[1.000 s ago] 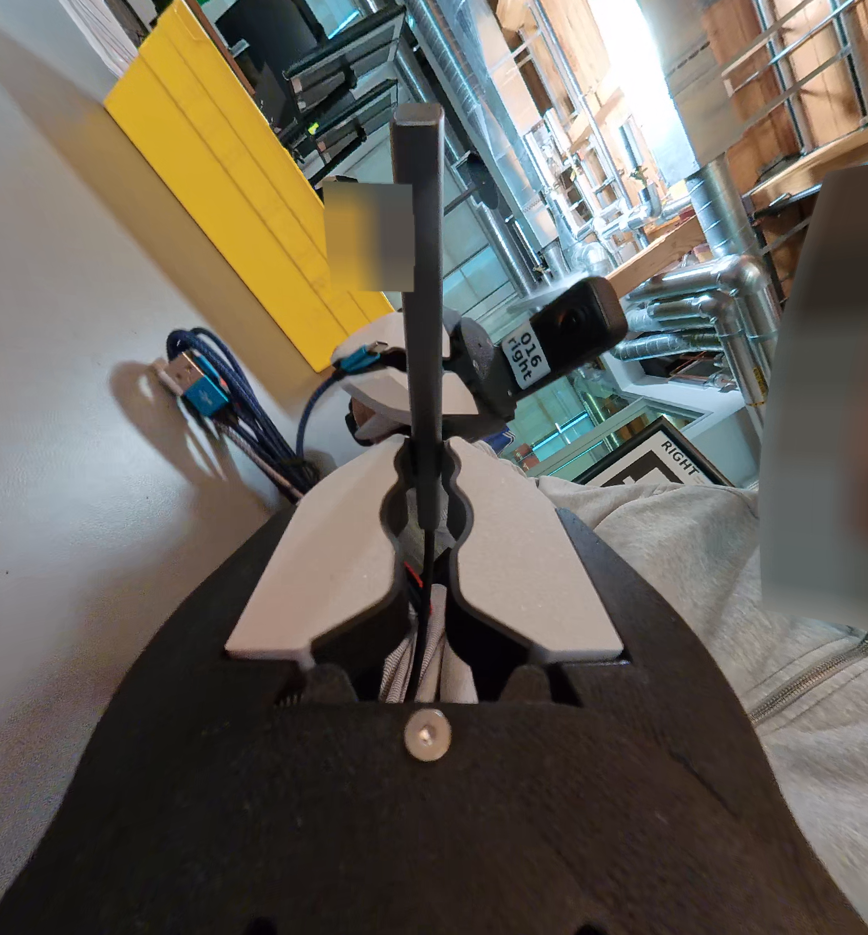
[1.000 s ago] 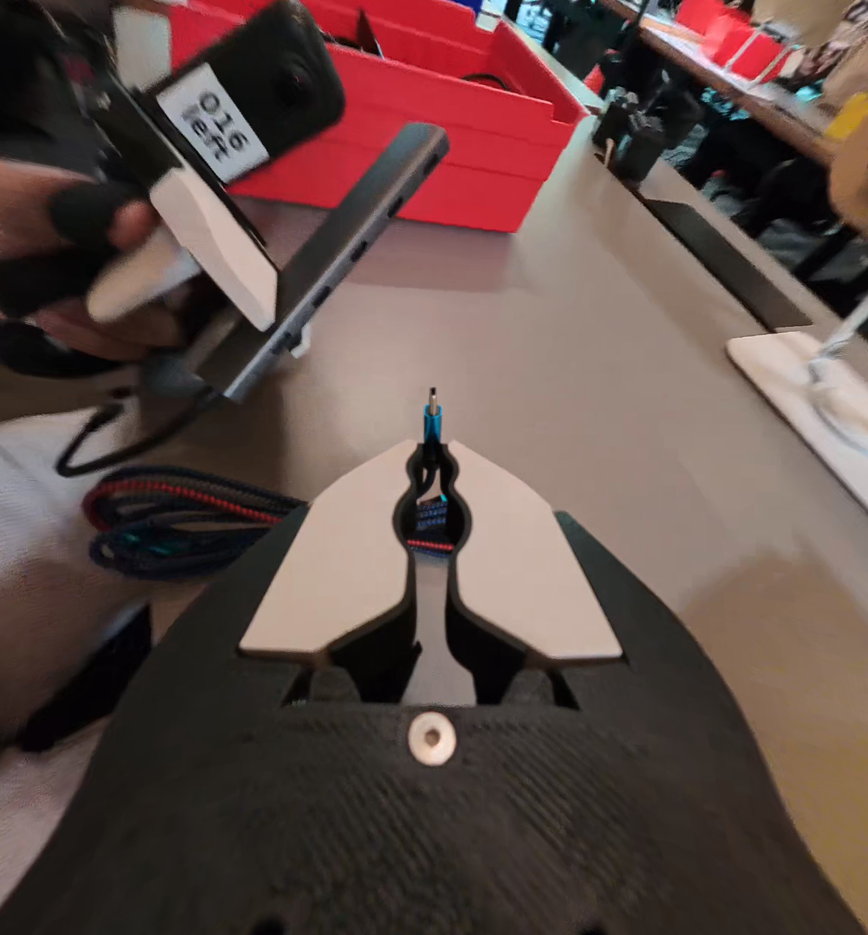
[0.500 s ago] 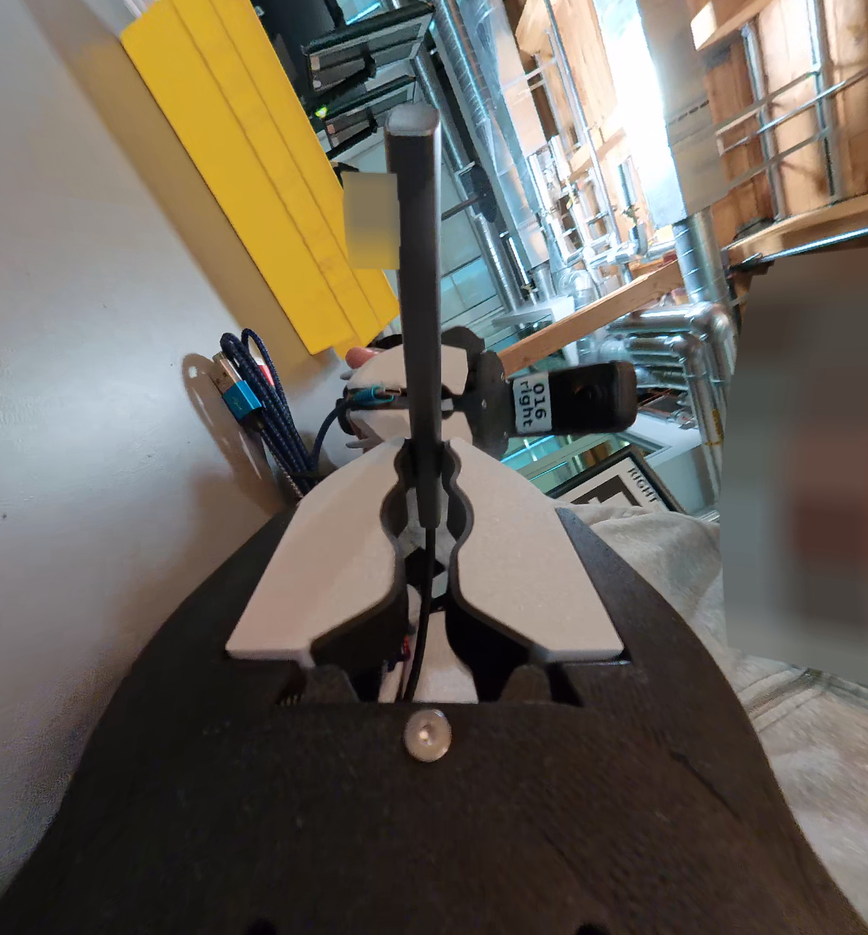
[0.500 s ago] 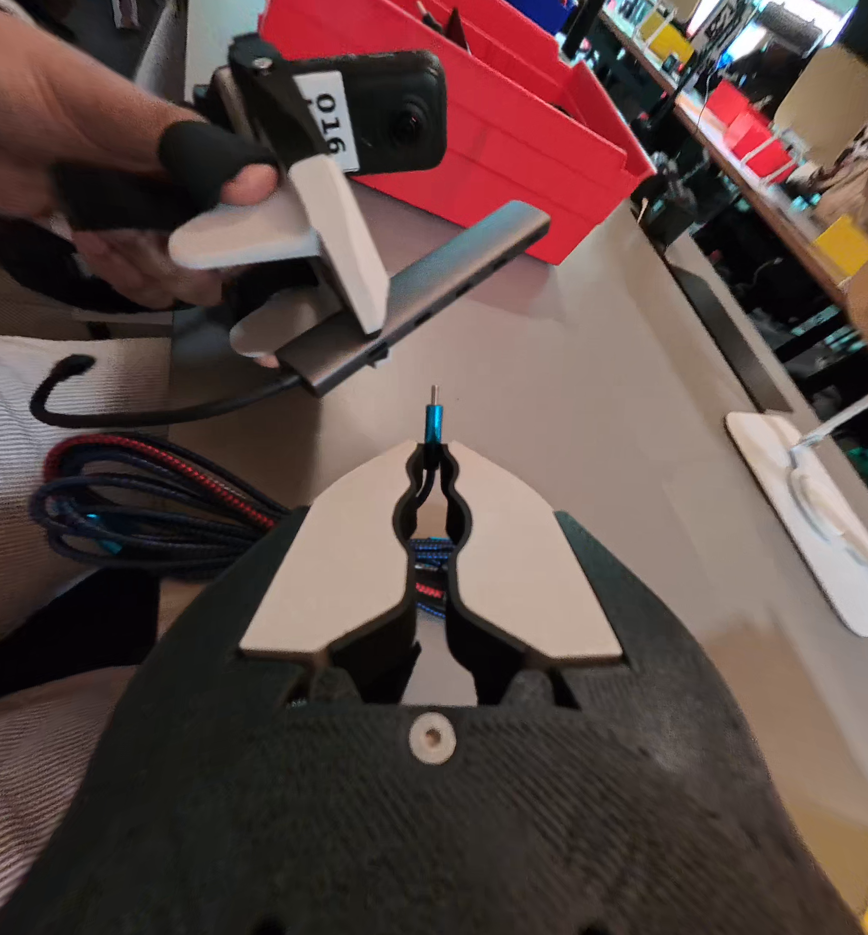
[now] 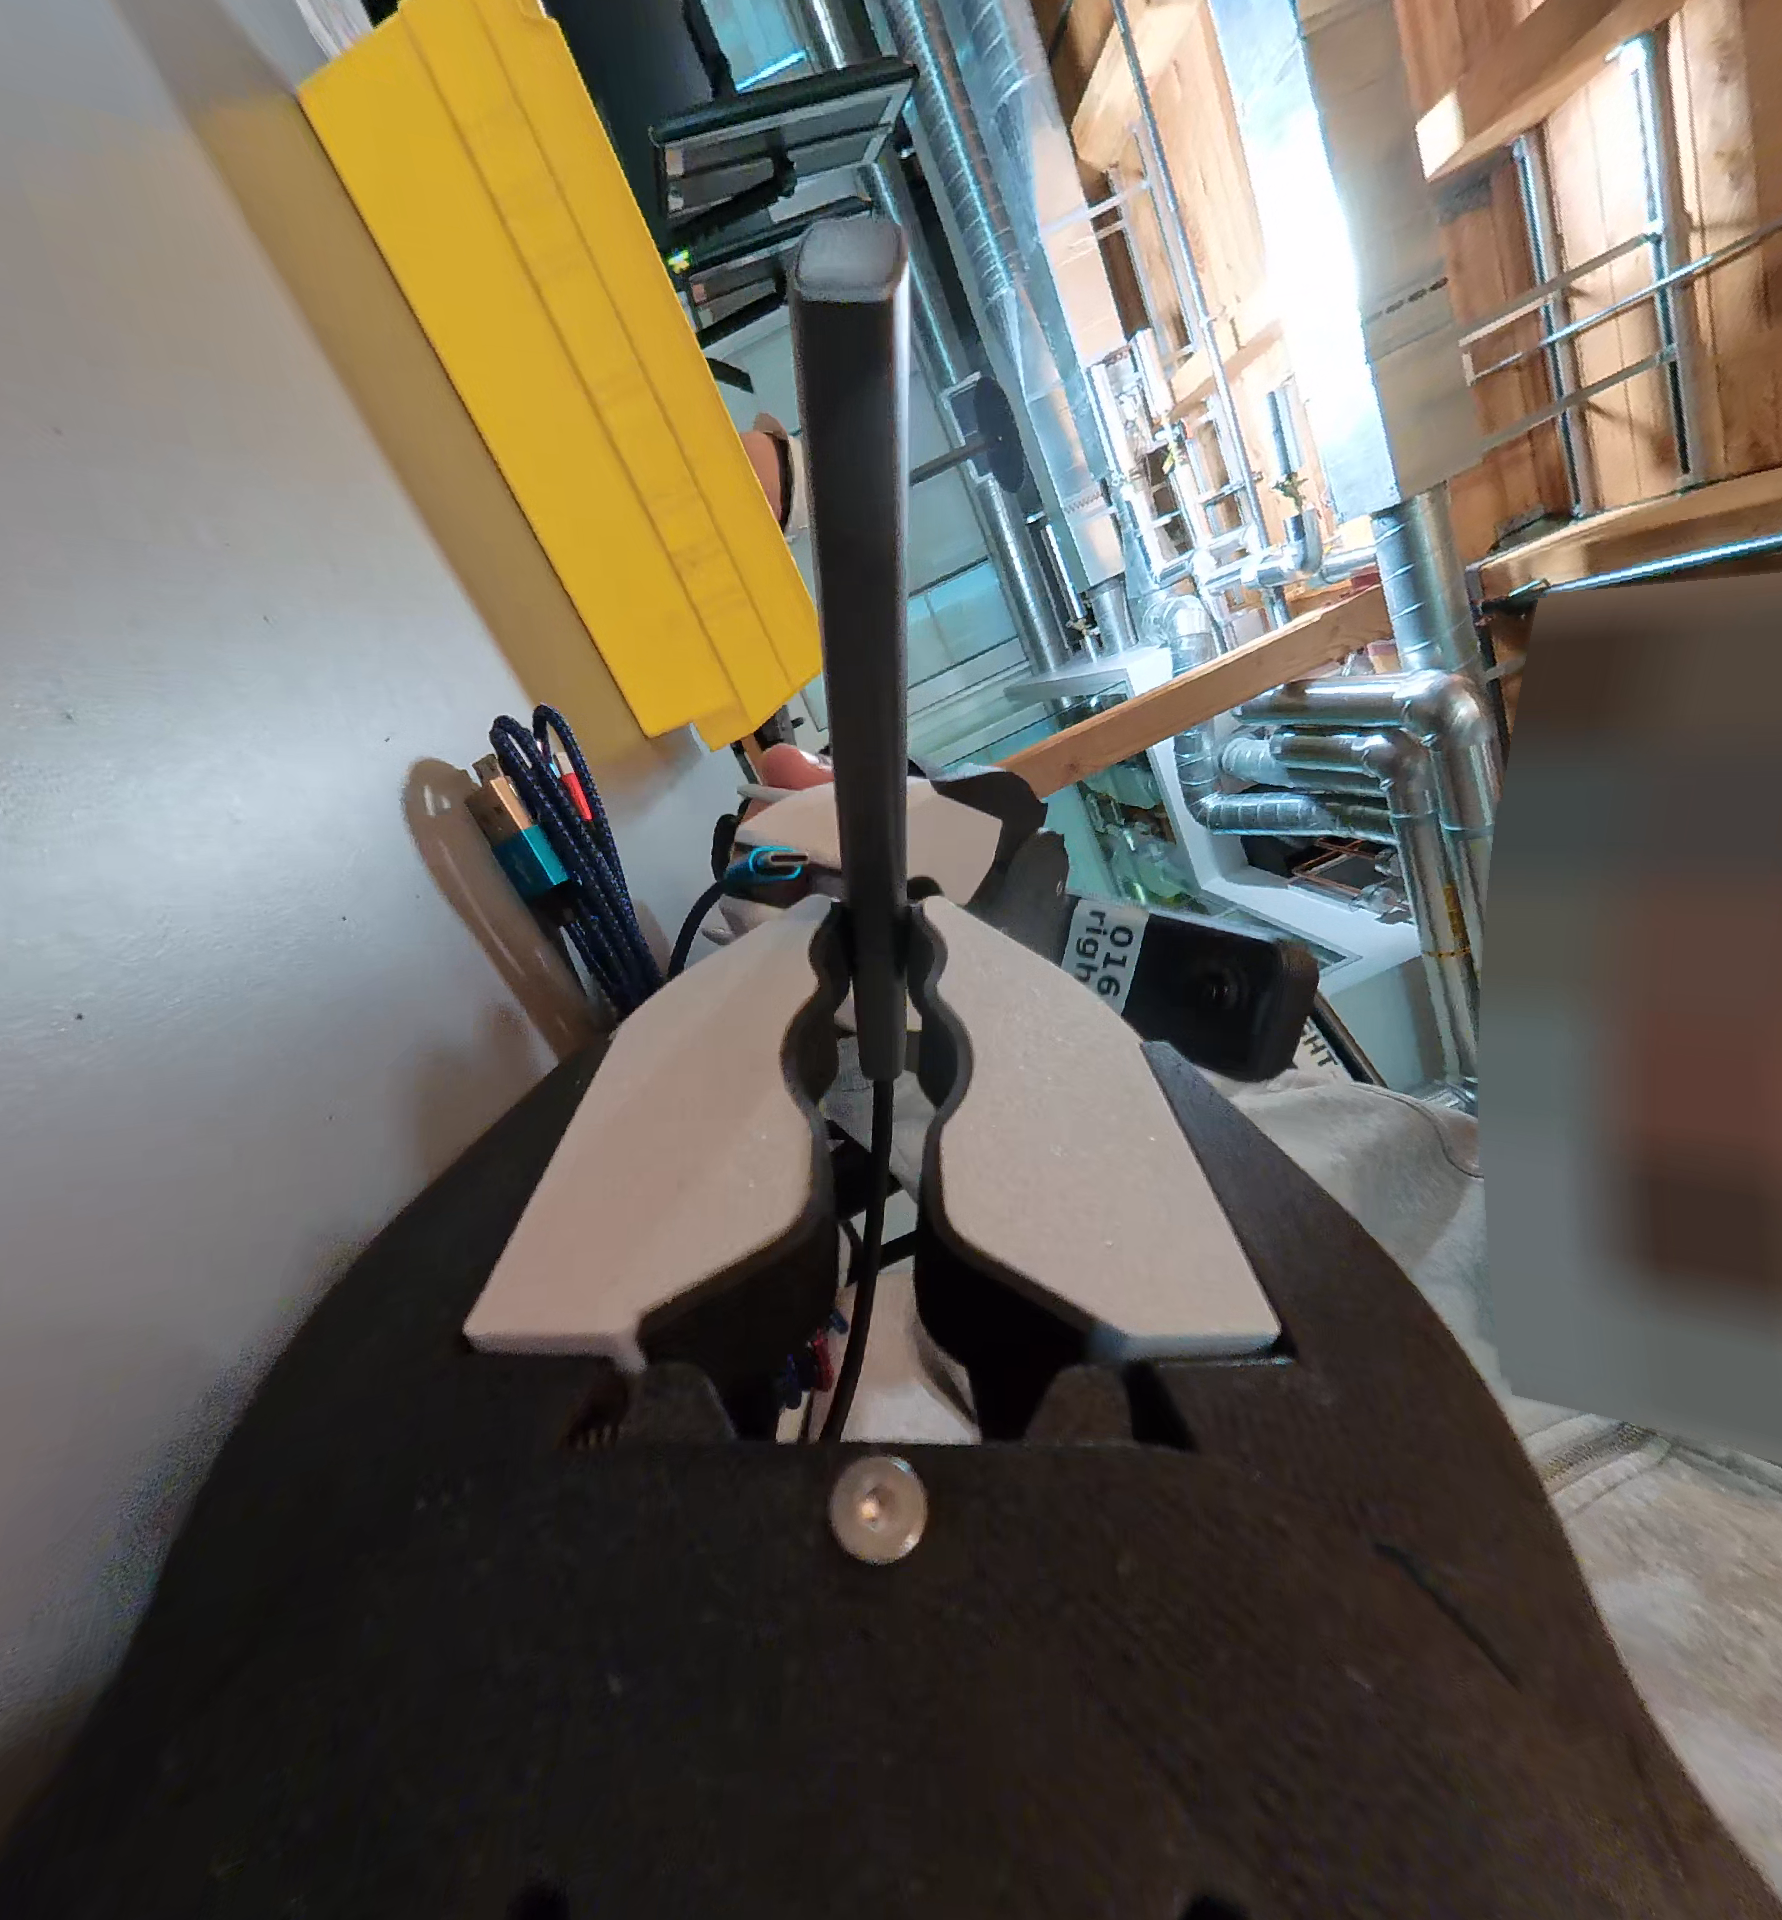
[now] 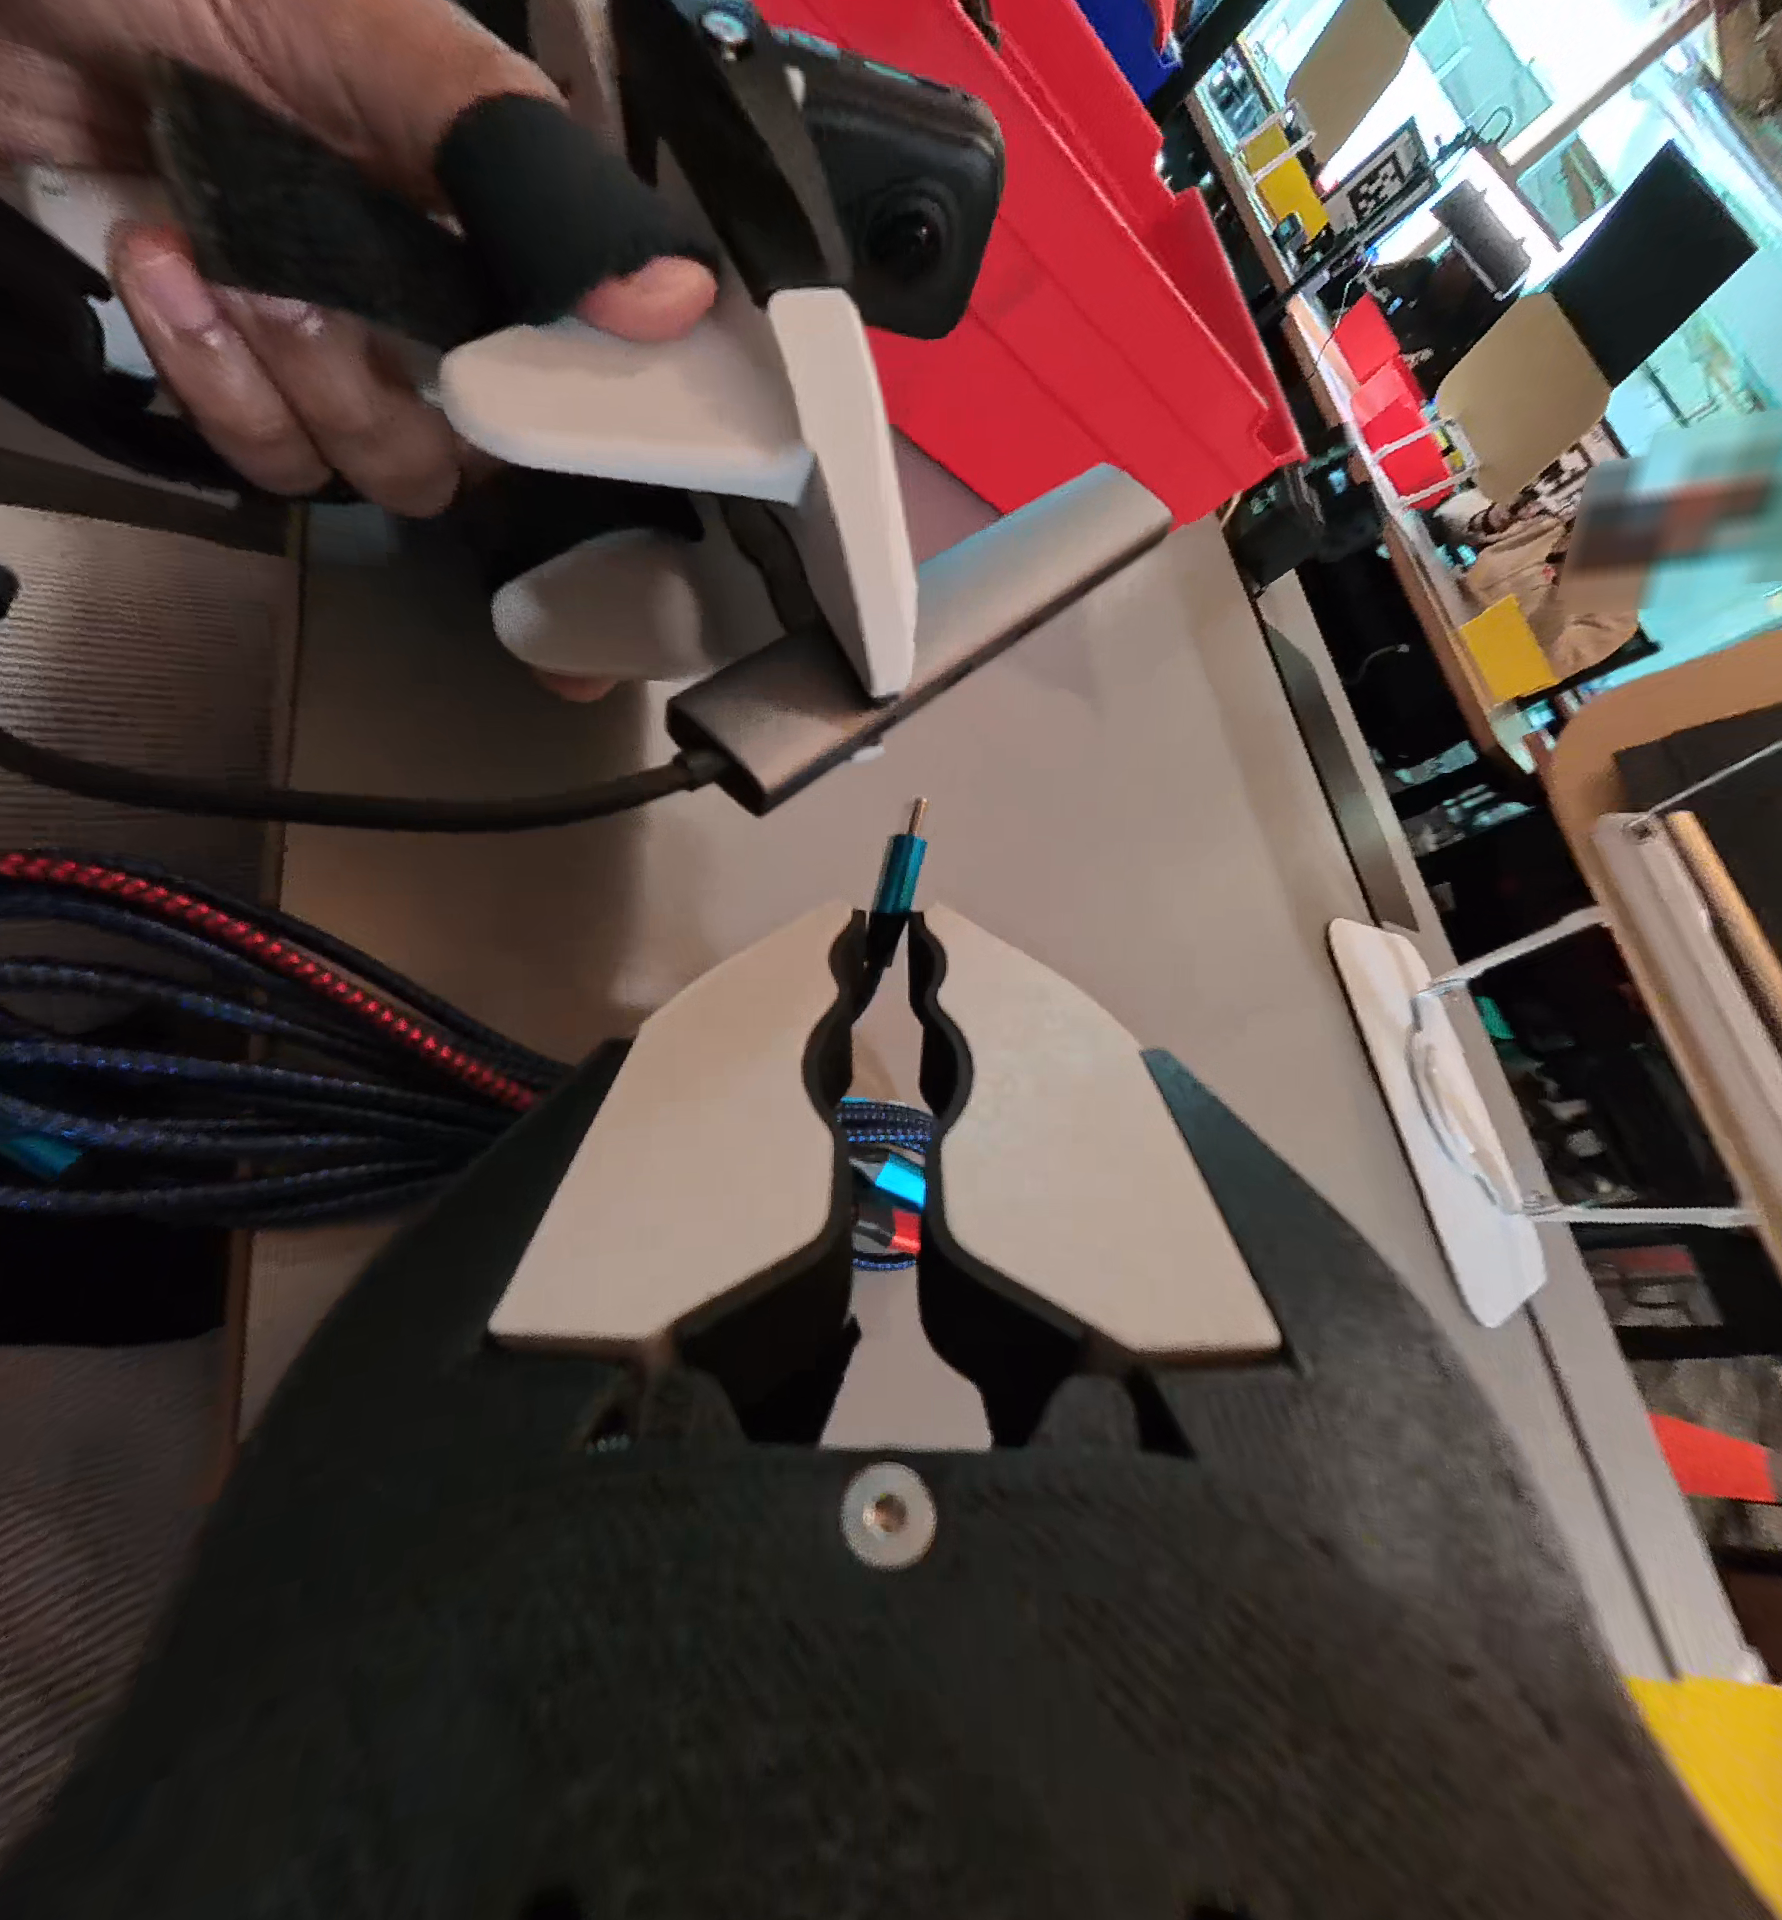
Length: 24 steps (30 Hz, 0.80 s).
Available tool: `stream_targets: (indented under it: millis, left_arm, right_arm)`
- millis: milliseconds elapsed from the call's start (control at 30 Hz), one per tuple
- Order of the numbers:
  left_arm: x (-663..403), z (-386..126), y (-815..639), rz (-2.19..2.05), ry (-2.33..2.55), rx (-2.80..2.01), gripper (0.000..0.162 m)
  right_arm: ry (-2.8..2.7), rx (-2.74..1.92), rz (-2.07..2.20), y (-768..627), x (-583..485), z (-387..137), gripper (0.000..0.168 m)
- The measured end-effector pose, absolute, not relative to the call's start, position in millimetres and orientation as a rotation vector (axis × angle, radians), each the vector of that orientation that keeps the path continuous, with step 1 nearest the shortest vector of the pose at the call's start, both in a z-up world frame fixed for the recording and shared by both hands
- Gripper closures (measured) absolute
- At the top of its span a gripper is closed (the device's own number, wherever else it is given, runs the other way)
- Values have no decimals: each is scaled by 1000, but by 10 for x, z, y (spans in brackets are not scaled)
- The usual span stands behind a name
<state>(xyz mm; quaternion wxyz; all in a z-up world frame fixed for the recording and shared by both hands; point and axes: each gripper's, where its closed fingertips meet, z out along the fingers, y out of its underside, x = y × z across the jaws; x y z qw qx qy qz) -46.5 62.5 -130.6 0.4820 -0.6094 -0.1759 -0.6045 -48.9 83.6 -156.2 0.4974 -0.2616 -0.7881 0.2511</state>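
Note:
My left gripper [image 5: 871, 914] is shut on a dark grey slim hub [image 5: 851, 582] that stands up between its fingers, its black cable [image 5: 866, 1226] trailing back. My right gripper [image 6: 889, 914] is shut on a blue cable plug [image 6: 902, 868], metal tip pointing forward. In the right wrist view the hub [image 6: 970, 613] hangs just above and ahead of the plug, held by the left gripper [image 6: 866, 582] and a gloved hand [image 6: 367, 229]. In the left wrist view the right gripper [image 5: 866, 842] and the blue plug [image 5: 773, 864] sit right behind the hub.
A bundle of dark blue and red braided cables [image 6: 191, 1039] lies on the grey table [image 6: 1126, 831]; it also shows in the left wrist view [image 5: 565, 862]. A red bin [image 6: 1053, 312] stands behind, a yellow bin [image 5: 575, 416] to one side, a white stand [image 6: 1427, 1122] at right. Only a small space, under 4 cm, lies between the two pairs of fingers.
The two grippers have come closer together and the views have tilted. The hub's cable end now sits just above the blue plug's tip. Both grippers stay shut.

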Motion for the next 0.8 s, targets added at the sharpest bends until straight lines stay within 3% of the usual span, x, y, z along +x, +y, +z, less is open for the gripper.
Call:
stream_targets:
  millis: [500,667,800]
  left_arm:
    - [-421,-1294,619,-1325,-314,-1567,153]
    - [-415,-1277,625,-1211,-252,-1604,153]
    - [-396,-1271,627,-1065,-168,-1659,153]
  right_arm:
    - [-1592,-1259,1452,1382,-469,-1114,163]
    - [-1343,-1215,1375,1870,-321,-725,163]
    - [-1594,-1099,1288,1671,-223,-759,163]
